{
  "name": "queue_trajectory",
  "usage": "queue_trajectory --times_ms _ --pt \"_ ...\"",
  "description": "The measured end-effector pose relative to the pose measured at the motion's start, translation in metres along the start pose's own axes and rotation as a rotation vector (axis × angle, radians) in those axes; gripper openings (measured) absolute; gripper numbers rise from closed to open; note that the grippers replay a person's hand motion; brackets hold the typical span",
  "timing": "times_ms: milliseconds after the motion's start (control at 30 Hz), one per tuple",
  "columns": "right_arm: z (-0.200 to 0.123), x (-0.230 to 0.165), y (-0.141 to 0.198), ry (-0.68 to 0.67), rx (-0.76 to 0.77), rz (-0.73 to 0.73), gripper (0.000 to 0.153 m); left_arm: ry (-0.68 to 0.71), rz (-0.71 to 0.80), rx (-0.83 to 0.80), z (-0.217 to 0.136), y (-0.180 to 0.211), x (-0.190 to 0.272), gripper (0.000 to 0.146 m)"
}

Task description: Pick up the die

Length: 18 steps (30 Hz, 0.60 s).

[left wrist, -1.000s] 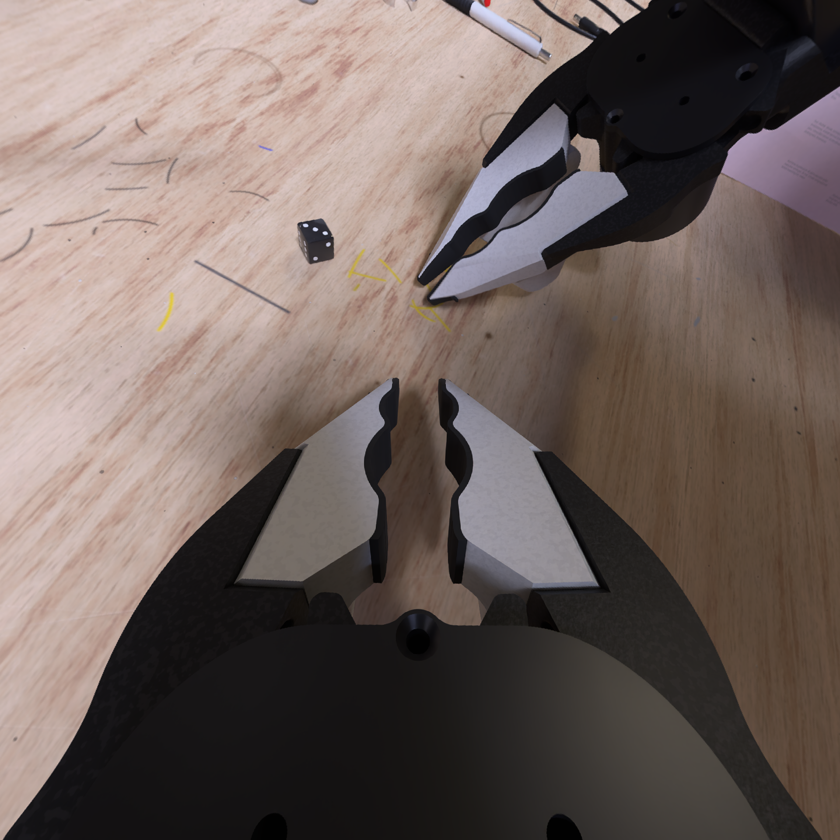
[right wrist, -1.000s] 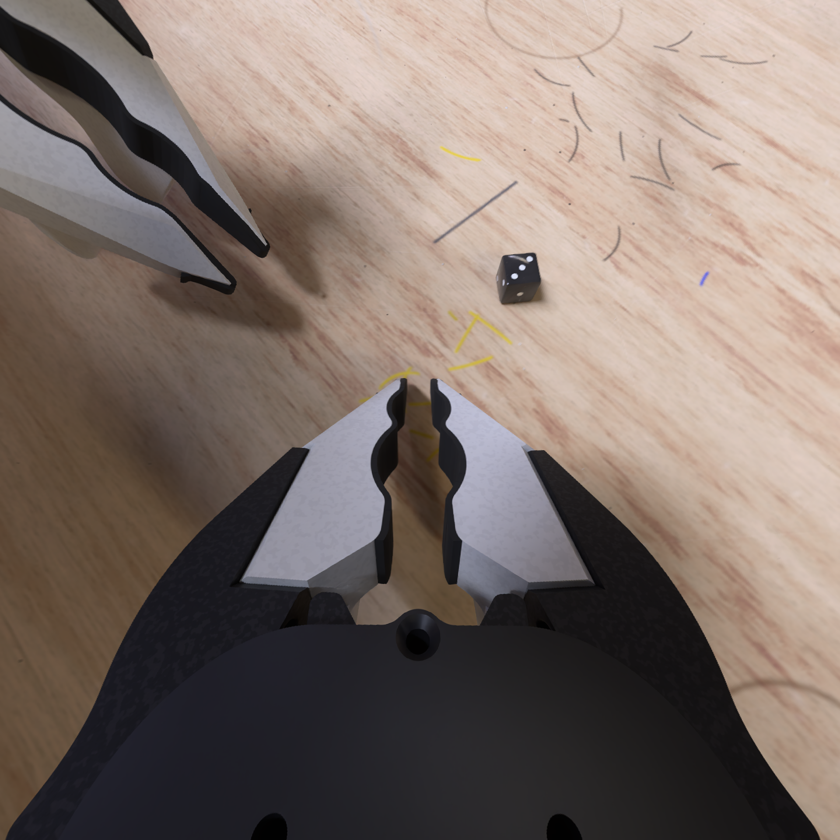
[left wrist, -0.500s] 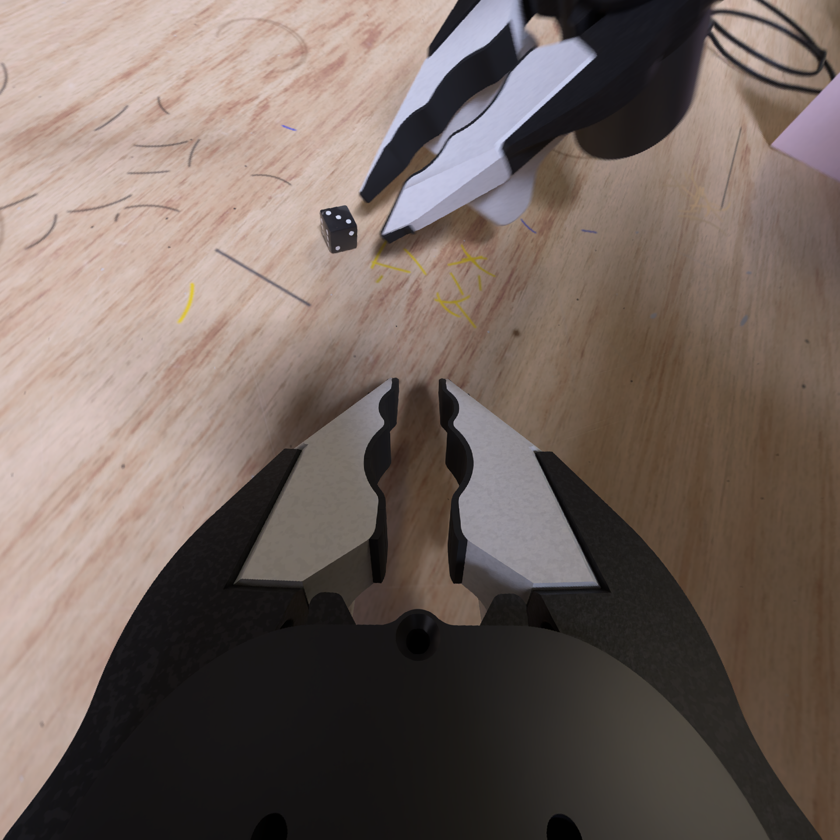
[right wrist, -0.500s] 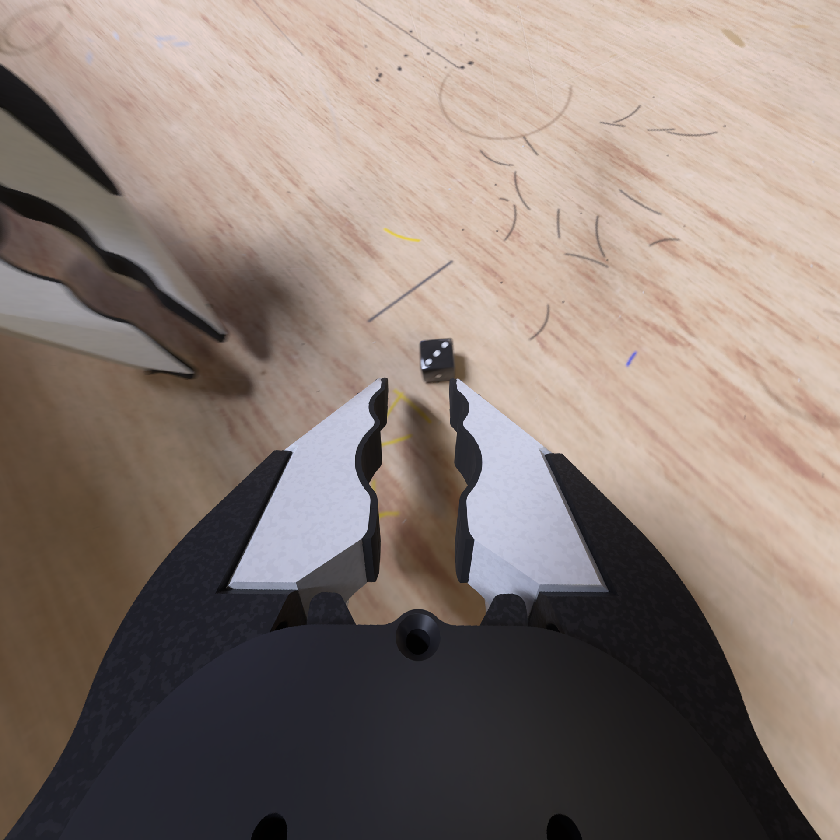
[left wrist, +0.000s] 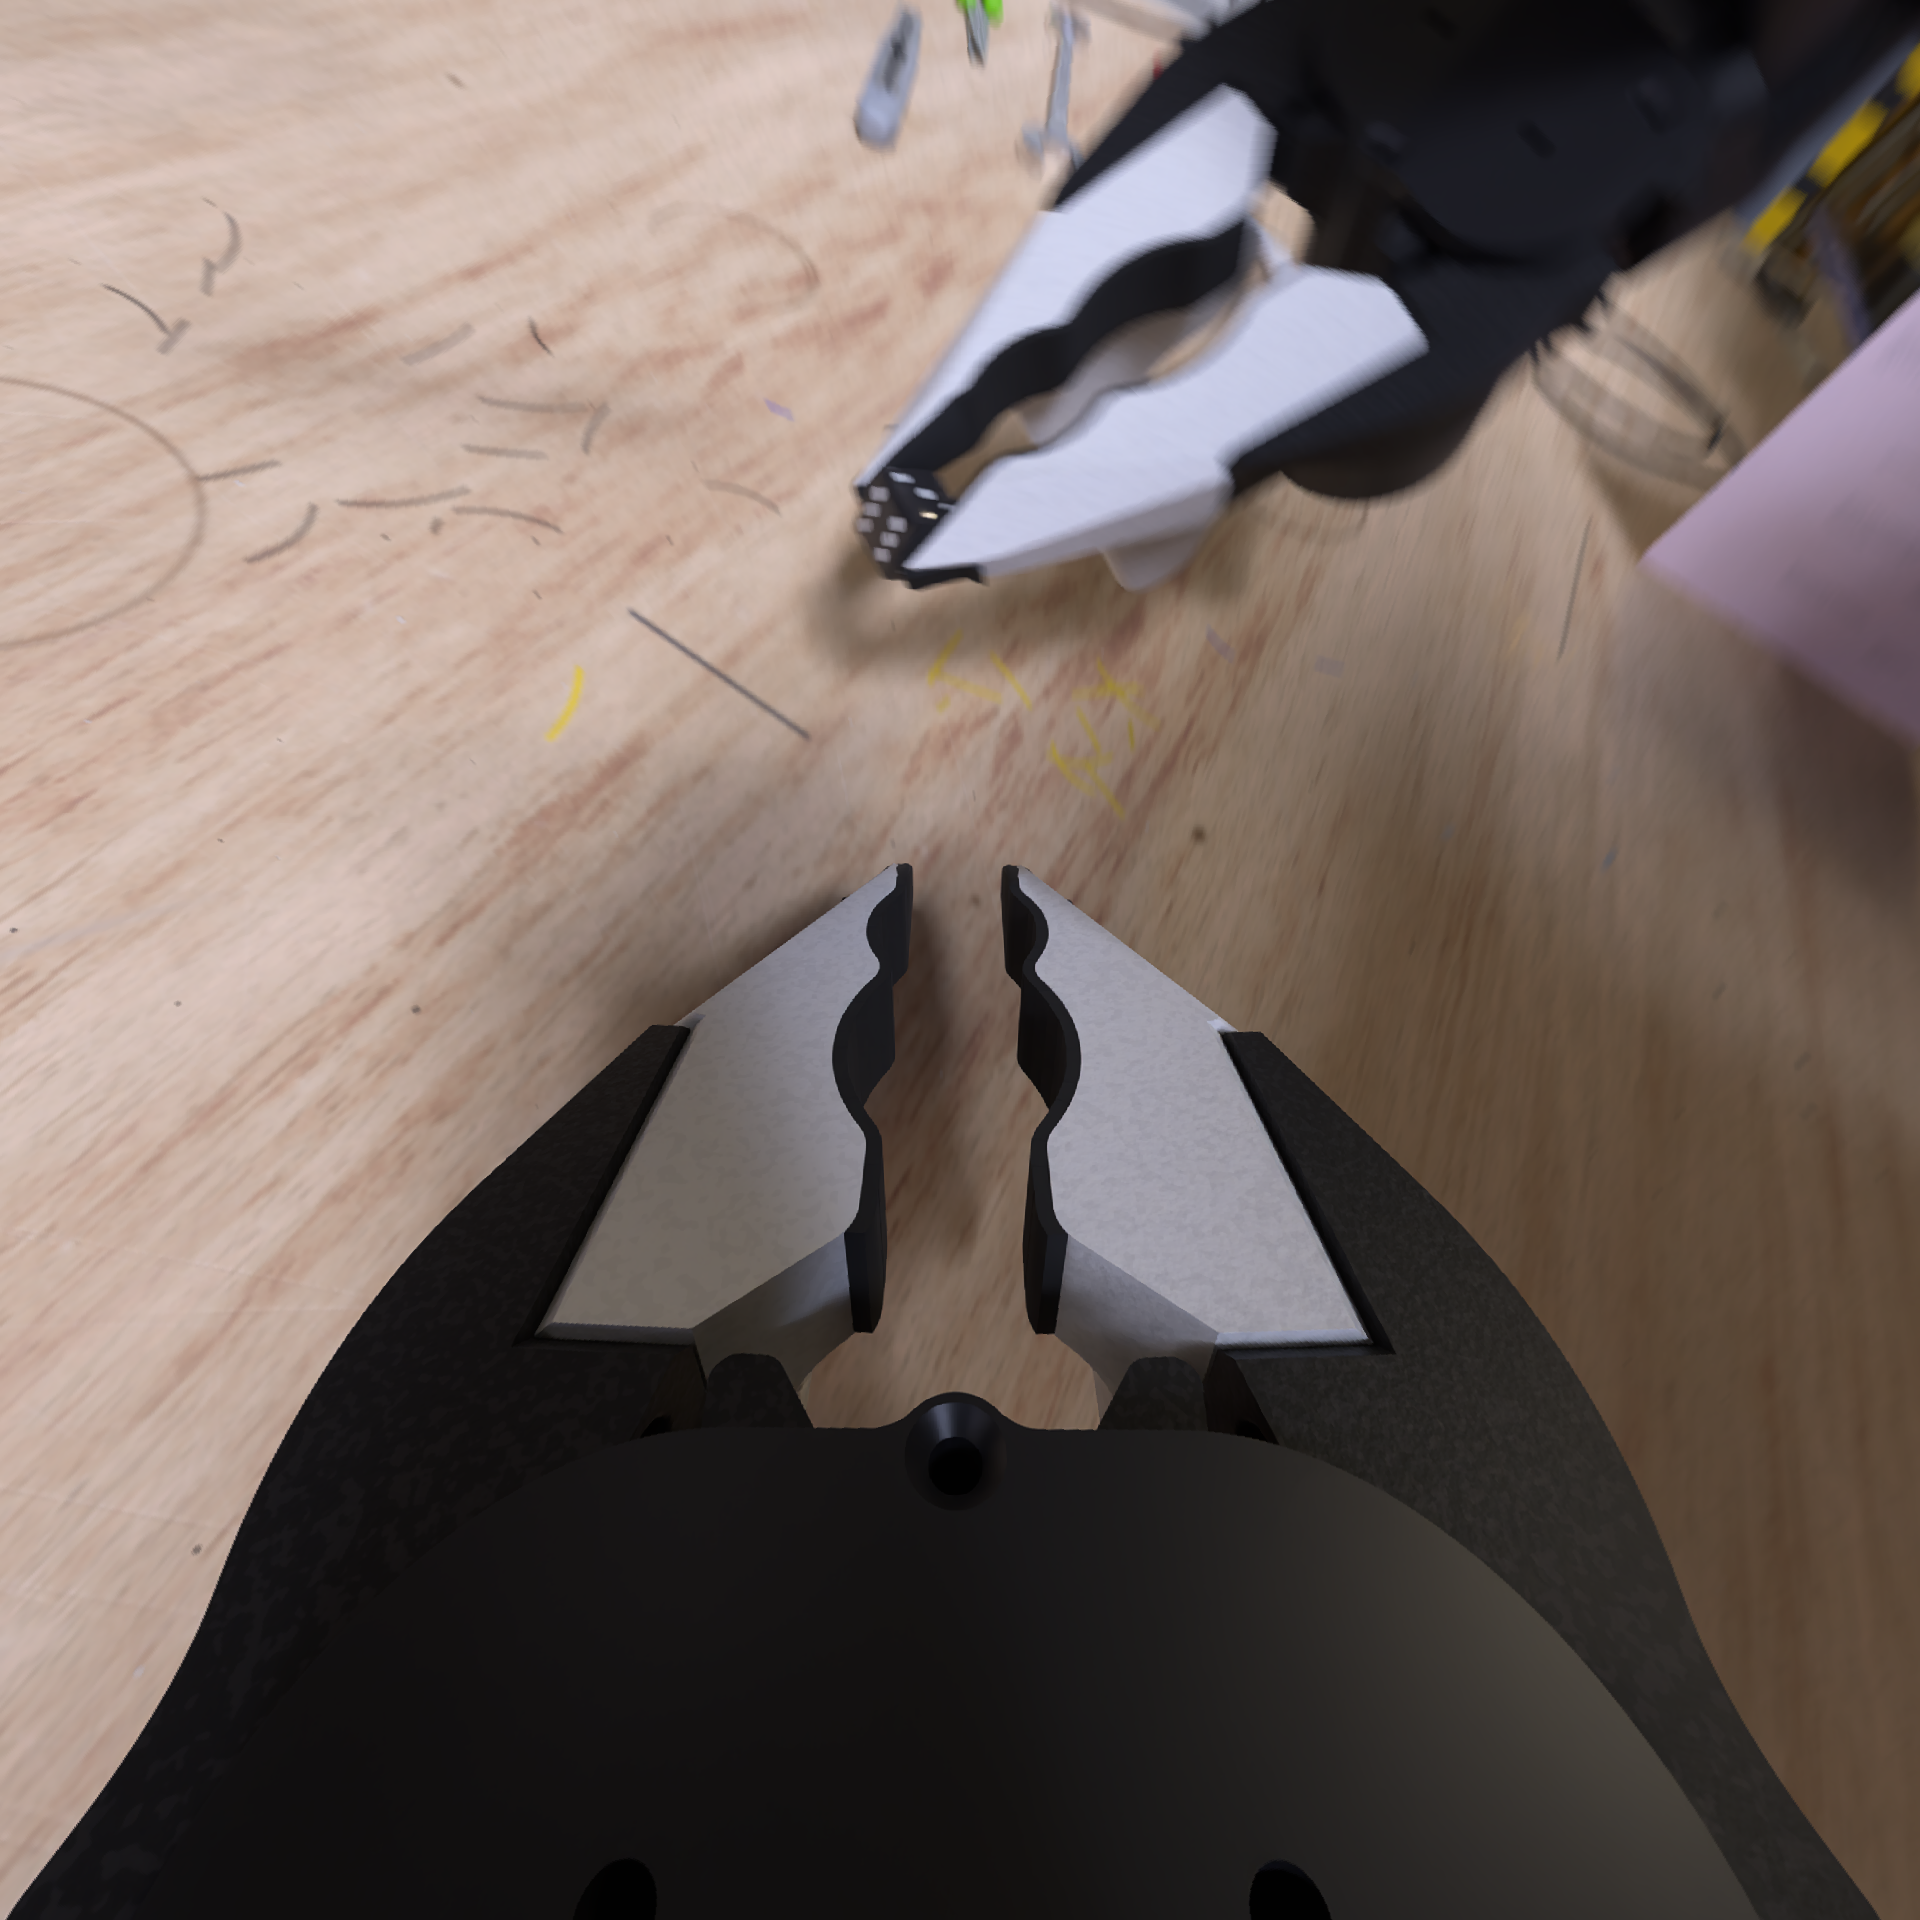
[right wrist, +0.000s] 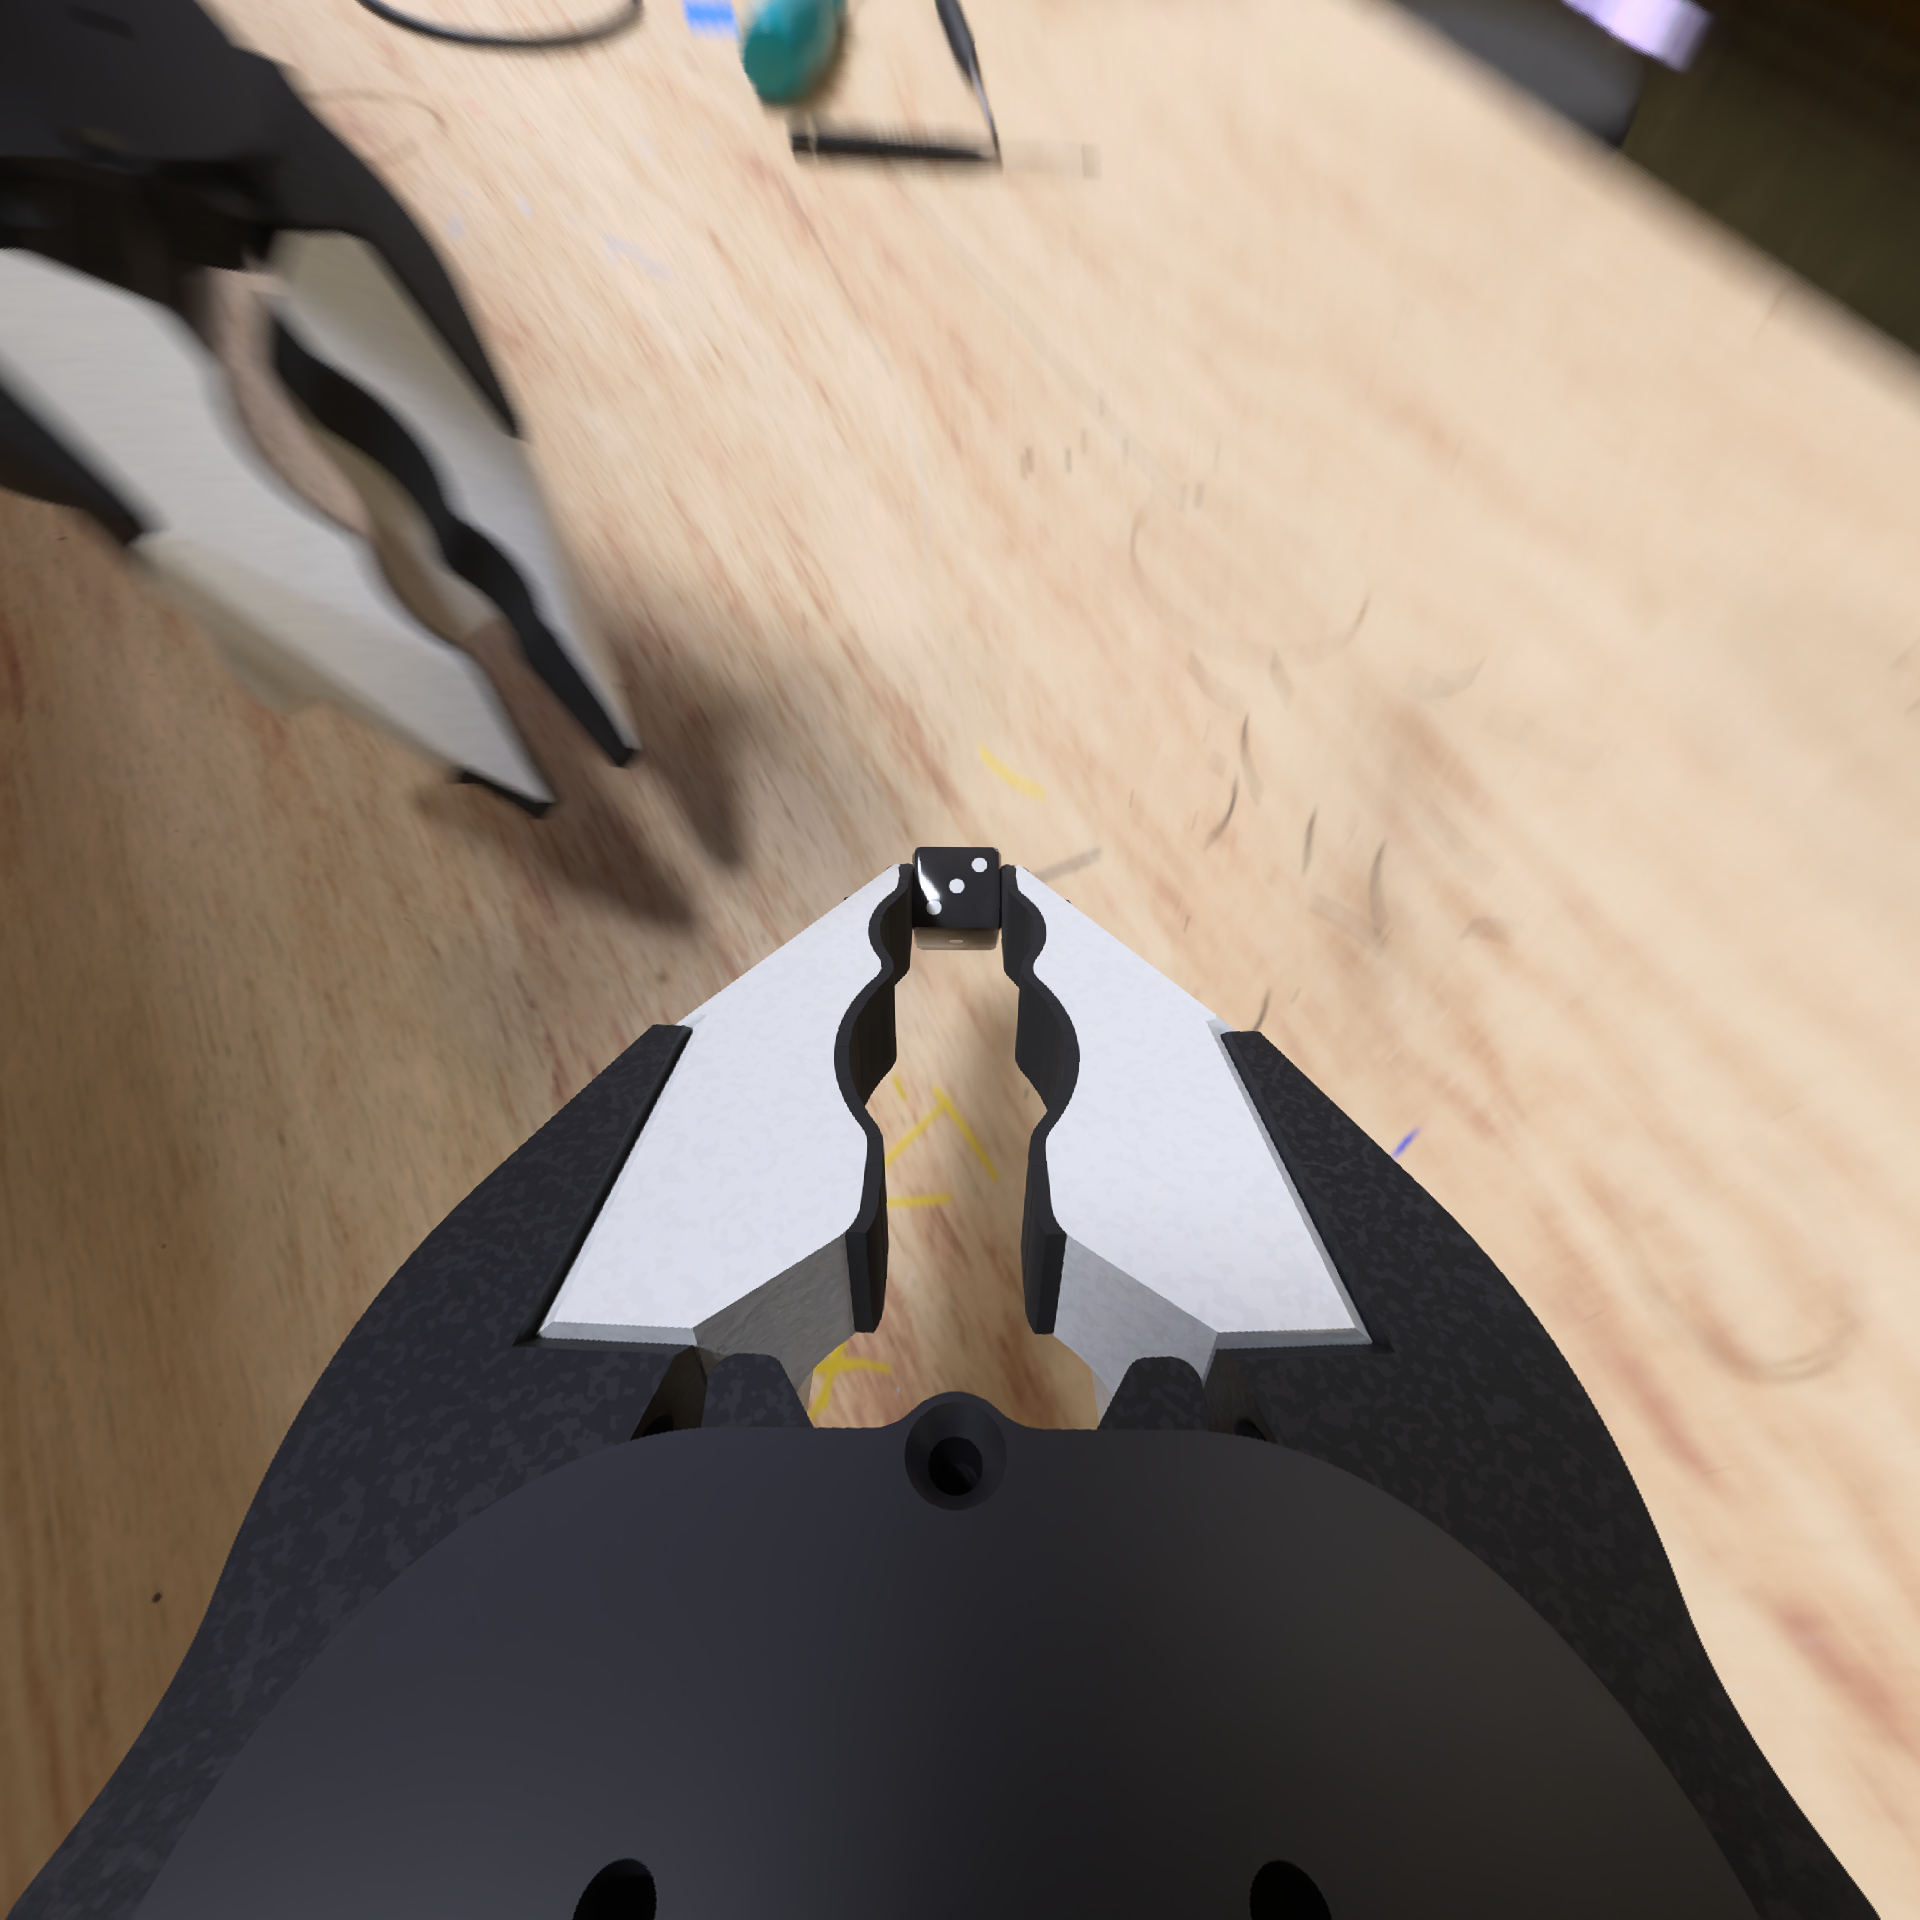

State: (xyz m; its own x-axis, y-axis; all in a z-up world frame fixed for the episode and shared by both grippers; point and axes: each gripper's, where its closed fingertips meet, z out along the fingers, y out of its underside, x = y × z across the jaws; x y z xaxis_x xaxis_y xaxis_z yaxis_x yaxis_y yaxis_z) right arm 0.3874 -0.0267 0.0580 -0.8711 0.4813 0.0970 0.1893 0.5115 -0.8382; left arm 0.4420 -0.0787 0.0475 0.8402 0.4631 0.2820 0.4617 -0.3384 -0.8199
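The die (right wrist: 956, 894) is small and black with white pips. My right gripper (right wrist: 956, 885) is shut on it, pinching it between the very tips of its fingers. In the left wrist view the die (left wrist: 896, 520) shows at the tip of the right gripper (left wrist: 916, 532), a little above the wooden table (left wrist: 416, 935) with a faint shadow under it. My left gripper (left wrist: 957, 883) holds nothing, its jaws a narrow gap apart, and hovers nearer the front. It shows blurred at the left of the right wrist view (right wrist: 582, 777).
A pink sheet (left wrist: 1808, 582) and a coiled black cable (left wrist: 1621, 384) lie at the right. A teal object (right wrist: 795, 42) and a black pen (right wrist: 894, 145) lie far off. Pencil and yellow marks (left wrist: 1081, 727) cover the wood.
My right gripper moved forward over the die, closed on it, and has raised it off the table. The left gripper has drawn back and kept the same narrow gap.
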Motion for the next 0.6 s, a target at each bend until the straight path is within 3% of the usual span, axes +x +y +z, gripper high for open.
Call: queue_trajectory --times_ms 133,200,300,400,533,600 --pt "-0.028 -0.019 -0.047 0.128 0.115 -0.257 0.016 0.144 -0.196 0.188 -0.014 -0.045 0.005 0.015" --pt "-0.04 -0.035 -0.063 0.117 0.186 -0.306 0.016 0.282 -0.288 0.267 -0.026 -0.068 0.016 0.015" --pt "-0.051 -0.052 -0.074 0.067 0.24 -0.313 0.016 0.383 -0.326 0.281 -0.034 -0.082 0.025 0.015" --pt "-0.068 -0.071 -0.081 -0.171 0.367 -0.081 0.016 0.493 -0.313 0.24 -0.037 -0.085 0.041 0.015" --pt "-0.099 -0.079 -0.085 -0.735 0.543 0.608 0.016 0.534 -0.171 0.293 -0.044 -0.086 0.066 0.015" --pt "-0.108 -0.073 -0.088 -0.91 0.641 0.872 0.016 0.455 -0.005 0.332 -0.044 -0.088 0.075 0.016"
